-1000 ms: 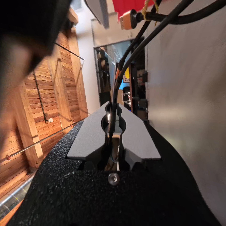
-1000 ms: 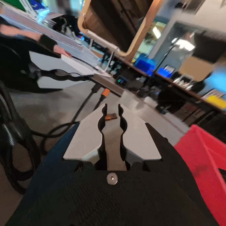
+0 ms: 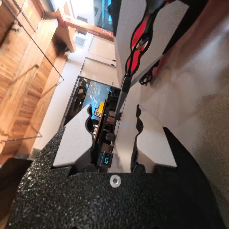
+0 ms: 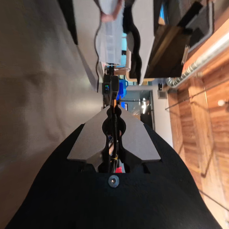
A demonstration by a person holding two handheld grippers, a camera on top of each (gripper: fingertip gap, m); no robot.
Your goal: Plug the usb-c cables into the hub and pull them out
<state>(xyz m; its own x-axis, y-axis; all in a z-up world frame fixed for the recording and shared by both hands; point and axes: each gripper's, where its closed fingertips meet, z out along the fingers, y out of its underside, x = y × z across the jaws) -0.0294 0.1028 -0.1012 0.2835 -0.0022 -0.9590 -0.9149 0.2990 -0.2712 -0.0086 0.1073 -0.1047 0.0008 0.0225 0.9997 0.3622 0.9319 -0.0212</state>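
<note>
My right gripper [image 4: 114,107] is shut on a black braided USB cable [image 4: 115,130], close behind its orange plug [image 4: 114,102]. The plug's tip meets the end of the dark grey hub [image 4: 114,84], which is held off the table. In the left wrist view, the right gripper [image 3: 128,74] comes in from the top with the hub [image 3: 122,99] beyond its tips. My left gripper [image 3: 113,106] is open and empty. The hub's near end lies between its spread fingers. I cannot tell whether they touch it.
Both views are rolled sideways. The grey table [image 3: 185,111] fills one side of each view. A small black device with a lit display [image 3: 106,159] stands at the table edge behind the hub [image 4: 106,88]. Red fabric [image 3: 136,32] lies behind the right gripper. Wooden walls are beyond.
My left gripper was shut on a black cable and is now open and empty. My right gripper was open above an orange plug on the table and is now shut on its cable at the hub.
</note>
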